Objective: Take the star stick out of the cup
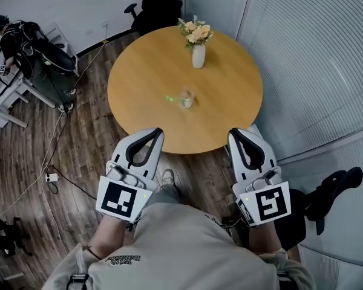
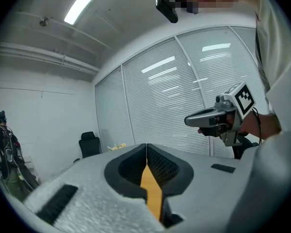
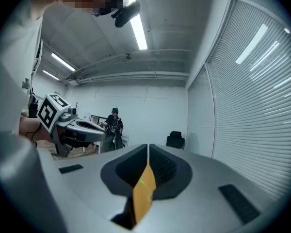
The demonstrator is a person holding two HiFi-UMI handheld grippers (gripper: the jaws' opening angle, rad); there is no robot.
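A clear cup (image 1: 187, 98) stands near the middle of the round wooden table (image 1: 139, 83). The green star stick (image 1: 171, 98) leans out of it to the left. My left gripper (image 1: 159, 130) hangs over the table's near edge, jaws shut and empty, well short of the cup. My right gripper (image 1: 233, 132) hovers at the near right edge, also shut with nothing in it. In the left gripper view, the left gripper (image 2: 146, 145) shows only a strip of tabletop between its closed jaws. The right gripper view shows the right gripper (image 3: 148, 146) the same way.
A white vase of flowers (image 1: 198, 53) stands at the table's far side. A blind-covered glass wall (image 1: 314, 59) runs along the right. A person (image 1: 15, 38) stands by a desk at far left. Black chairs (image 1: 154, 5) sit behind the table, and cables (image 1: 51, 177) lie on the floor.
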